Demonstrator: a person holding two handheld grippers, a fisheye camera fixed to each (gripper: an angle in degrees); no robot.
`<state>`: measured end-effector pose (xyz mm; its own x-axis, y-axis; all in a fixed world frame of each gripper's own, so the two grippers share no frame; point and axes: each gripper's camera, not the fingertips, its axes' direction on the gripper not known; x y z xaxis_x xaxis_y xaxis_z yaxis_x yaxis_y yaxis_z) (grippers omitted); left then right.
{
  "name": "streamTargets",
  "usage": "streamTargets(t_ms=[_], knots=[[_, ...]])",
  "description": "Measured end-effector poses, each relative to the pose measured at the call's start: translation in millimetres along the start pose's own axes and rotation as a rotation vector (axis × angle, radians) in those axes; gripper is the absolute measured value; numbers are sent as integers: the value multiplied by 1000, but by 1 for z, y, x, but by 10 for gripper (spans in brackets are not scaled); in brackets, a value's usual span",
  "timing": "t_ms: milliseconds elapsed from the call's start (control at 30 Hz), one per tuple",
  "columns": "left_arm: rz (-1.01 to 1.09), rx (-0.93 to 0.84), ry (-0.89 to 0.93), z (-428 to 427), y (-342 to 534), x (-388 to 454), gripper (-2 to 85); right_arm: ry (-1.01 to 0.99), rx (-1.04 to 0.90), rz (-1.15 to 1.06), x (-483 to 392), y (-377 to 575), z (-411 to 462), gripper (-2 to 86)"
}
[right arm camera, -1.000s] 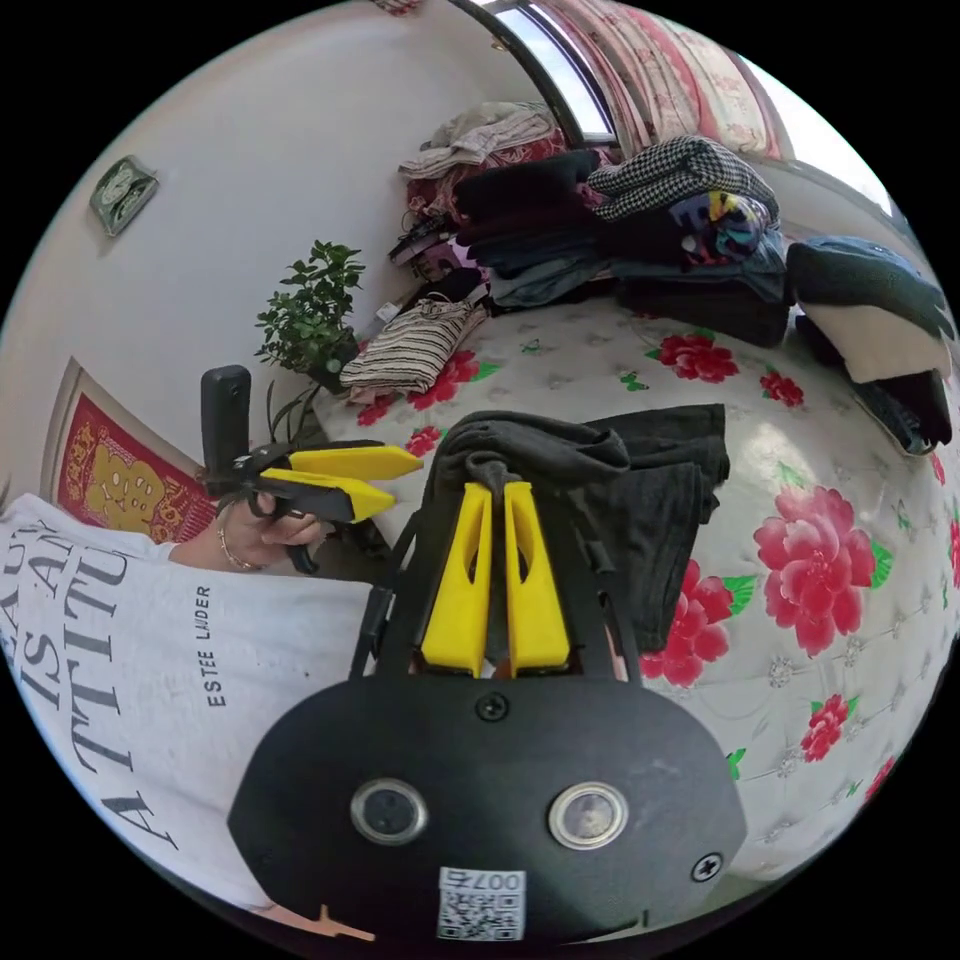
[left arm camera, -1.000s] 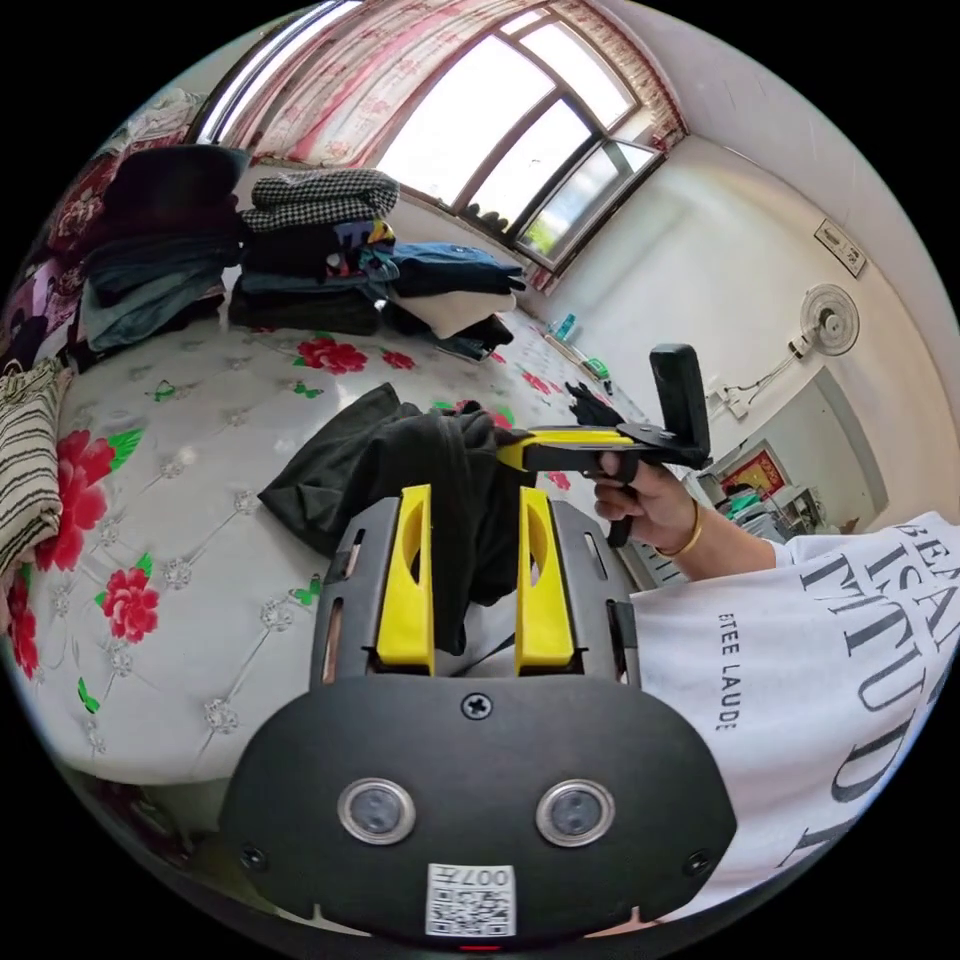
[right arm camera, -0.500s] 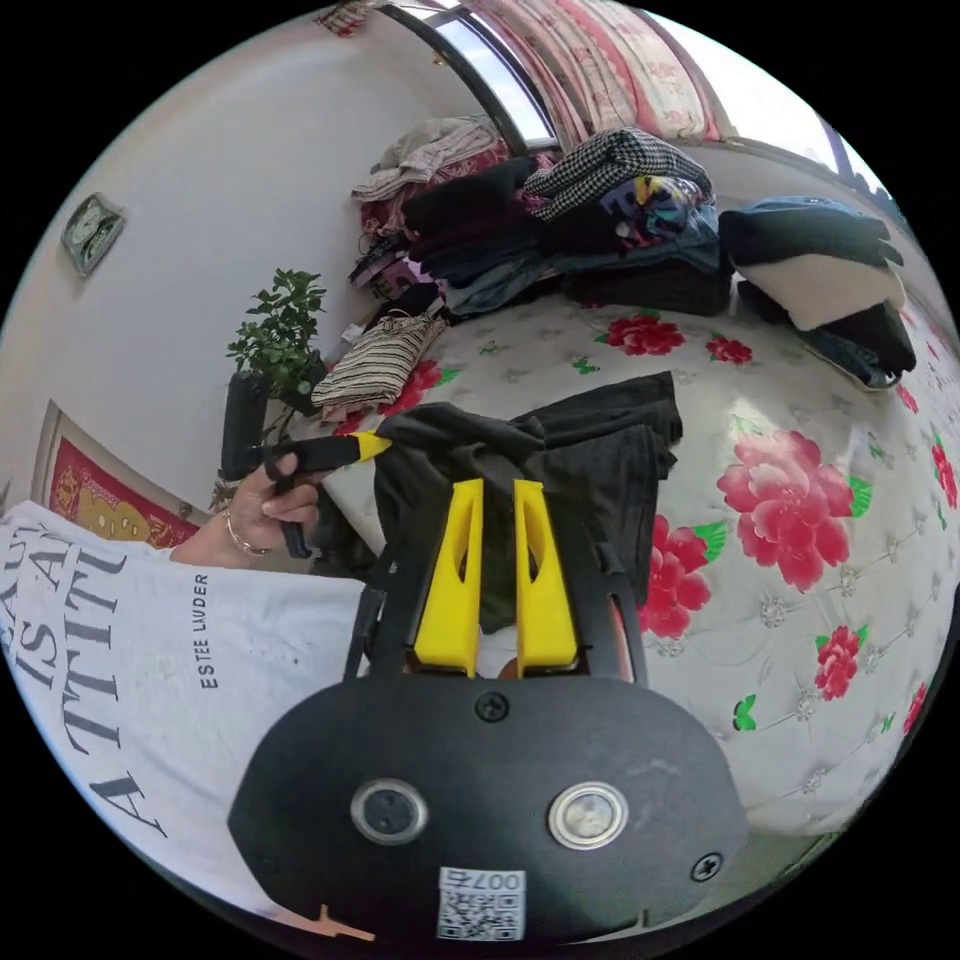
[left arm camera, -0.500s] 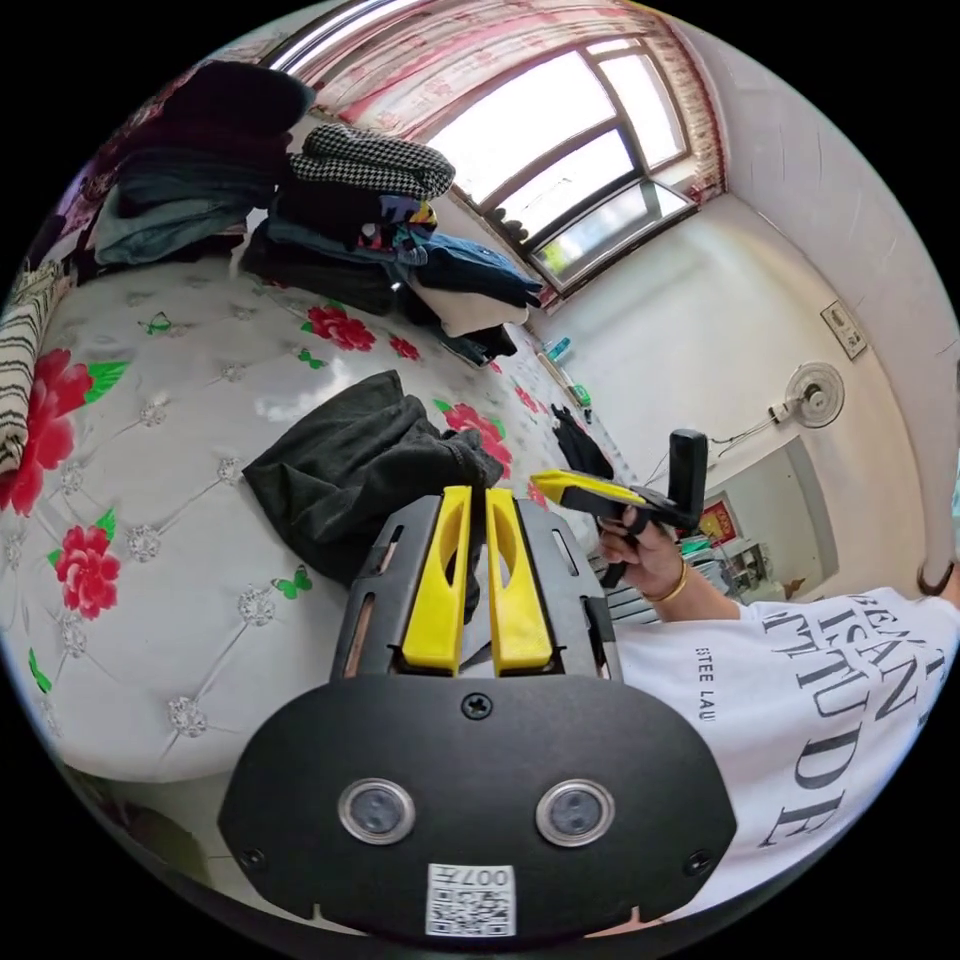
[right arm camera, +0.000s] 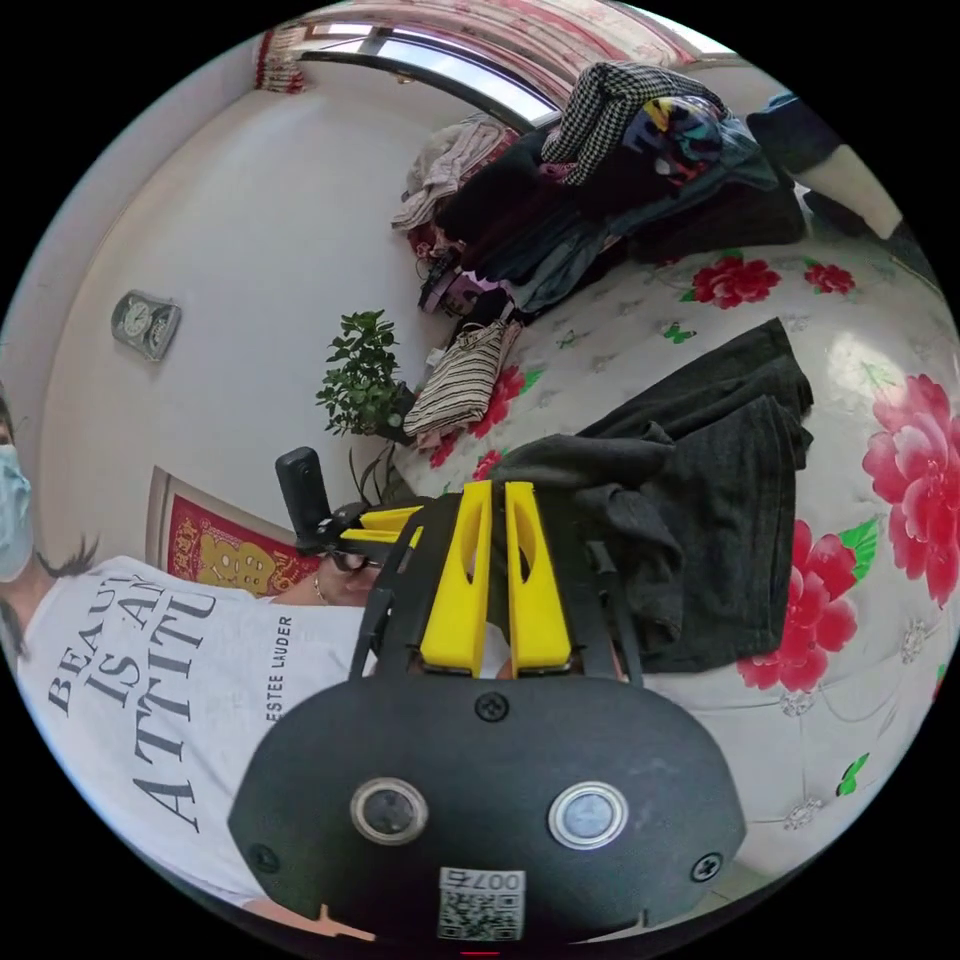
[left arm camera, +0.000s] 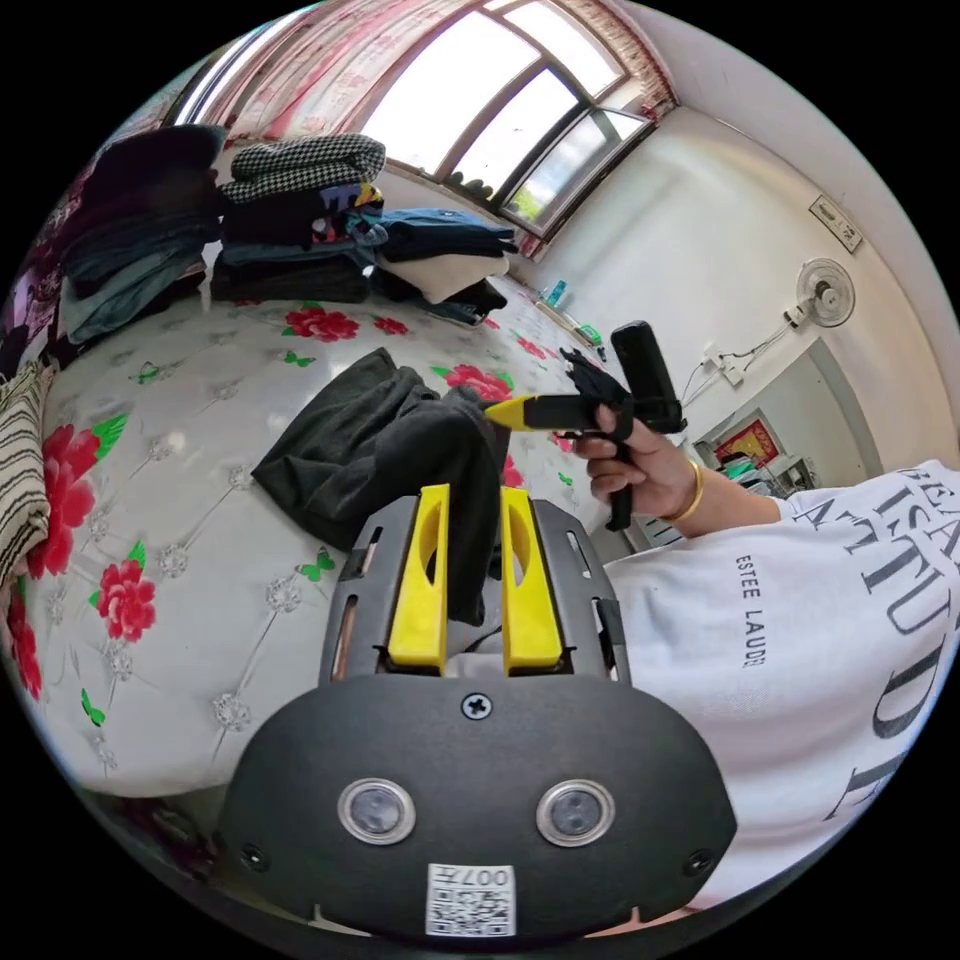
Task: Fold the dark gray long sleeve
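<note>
Jaws, left gripper [left arm camera: 472, 495]: parted, dark gray long sleeve [left arm camera: 385, 450] hanging between them, contact unclear | right gripper [right arm camera: 490, 490]: jaws nearly together, seemingly pinching a fold of the garment at my tips | garment: bunched, rest lying on the flowered bed [left arm camera: 190, 500] ahead | stacked clothes [left arm camera: 290, 230] beyond.

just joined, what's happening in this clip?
A person is folding a dark gray long sleeve on a floral mattress with two handheld grippers. The right gripper is pinched shut on a bunched part of the garment at the near edge of the bed. The left gripper is open, with cloth hanging between its jaws but not clamped. The shirt is crumpled, not yet a tidy fold. Folded clothes are stacked behind.
</note>
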<state>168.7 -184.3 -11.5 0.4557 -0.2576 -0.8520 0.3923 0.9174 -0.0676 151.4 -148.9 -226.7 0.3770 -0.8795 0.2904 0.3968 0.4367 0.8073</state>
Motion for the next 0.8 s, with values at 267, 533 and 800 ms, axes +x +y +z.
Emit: streamTargets(t_ms=[267, 533, 800], knots=[[41, -87, -192, 75, -5, 44, 26, 43, 48, -21, -40, -7, -32, 1], [4, 122, -171, -18, -13, 43, -8, 325, 113, -222, -112, 17, -140, -1], [-14, 474, -235, -131, -3, 119, -9, 499, 425, -409, -224, 61, -307, -2]])
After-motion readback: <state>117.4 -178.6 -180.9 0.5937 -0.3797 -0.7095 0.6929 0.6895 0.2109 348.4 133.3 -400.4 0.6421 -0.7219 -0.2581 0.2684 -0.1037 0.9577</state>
